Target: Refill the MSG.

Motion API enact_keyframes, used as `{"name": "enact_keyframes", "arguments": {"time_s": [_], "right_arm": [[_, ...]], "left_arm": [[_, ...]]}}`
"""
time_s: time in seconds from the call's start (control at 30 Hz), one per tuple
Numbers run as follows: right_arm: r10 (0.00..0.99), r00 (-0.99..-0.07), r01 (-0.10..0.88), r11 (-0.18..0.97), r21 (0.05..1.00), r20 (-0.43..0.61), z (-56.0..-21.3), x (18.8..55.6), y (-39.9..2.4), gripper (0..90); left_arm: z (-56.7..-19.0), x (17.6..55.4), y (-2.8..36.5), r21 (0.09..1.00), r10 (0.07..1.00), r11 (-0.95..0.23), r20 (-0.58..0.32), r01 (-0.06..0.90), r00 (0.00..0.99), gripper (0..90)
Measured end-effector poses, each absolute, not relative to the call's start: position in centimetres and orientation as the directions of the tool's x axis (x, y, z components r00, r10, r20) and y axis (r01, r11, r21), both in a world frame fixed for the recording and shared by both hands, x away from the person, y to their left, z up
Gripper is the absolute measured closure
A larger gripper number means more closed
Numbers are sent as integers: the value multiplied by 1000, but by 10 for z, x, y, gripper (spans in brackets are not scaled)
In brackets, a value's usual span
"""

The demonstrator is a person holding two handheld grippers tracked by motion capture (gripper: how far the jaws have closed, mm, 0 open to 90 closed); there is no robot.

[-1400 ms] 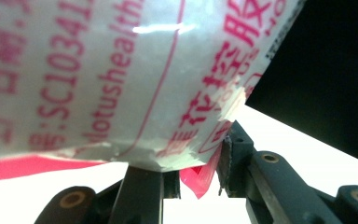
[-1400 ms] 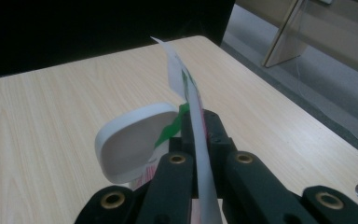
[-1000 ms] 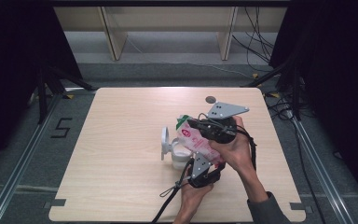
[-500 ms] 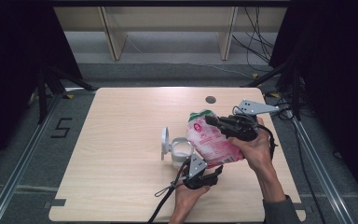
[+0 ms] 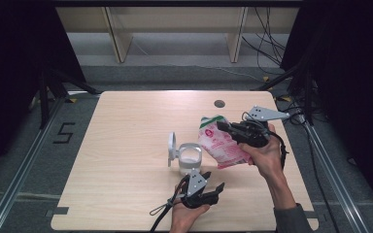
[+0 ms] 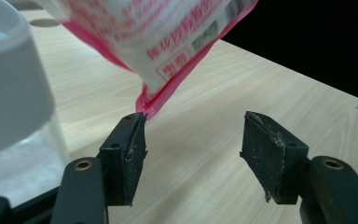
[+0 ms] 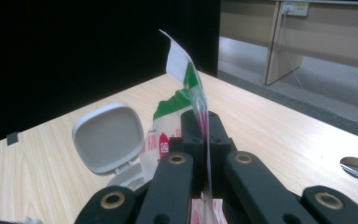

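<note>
Right hand-held gripper is clamped on the top edge of the pink-and-white pouch, green strip sticking up past the jaws in the right gripper view. Since a second ago the pouch has shifted right, off above the jar and held over the bench, well clear of it. Left hand-held gripper has just been opening; jaws now wide, nothing pinched. In the left gripper view the pouch's bottom corner sits at the tip of one pad, not gripped. Clear jar with grey flip lid open stays on the bench left of the pouch. Judgement: left has let go of the pouch's bottom; pouch now hangs from right alone, likely a regrip before pouring into the jar.
</note>
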State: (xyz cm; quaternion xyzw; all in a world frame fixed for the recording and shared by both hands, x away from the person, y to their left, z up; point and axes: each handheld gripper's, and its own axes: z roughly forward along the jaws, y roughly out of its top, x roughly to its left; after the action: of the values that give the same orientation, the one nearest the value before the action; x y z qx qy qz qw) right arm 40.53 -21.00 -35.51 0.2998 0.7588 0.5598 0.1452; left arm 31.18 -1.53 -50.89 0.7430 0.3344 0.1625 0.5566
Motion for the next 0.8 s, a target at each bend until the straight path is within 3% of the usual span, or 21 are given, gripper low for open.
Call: {"name": "enact_keyframes", "arguments": {"time_s": [0.3,0.8], "right_arm": [[619,-772,318,183,931,142,-372,403,-233,900],[709,-701,337,233,912,78,-382,387,-273,900]], "left_arm": [[-506,306,0,939,694,-135,-138,316,707,388],[-503,310,16,942,723,-130,-124,309,680,383]]}}
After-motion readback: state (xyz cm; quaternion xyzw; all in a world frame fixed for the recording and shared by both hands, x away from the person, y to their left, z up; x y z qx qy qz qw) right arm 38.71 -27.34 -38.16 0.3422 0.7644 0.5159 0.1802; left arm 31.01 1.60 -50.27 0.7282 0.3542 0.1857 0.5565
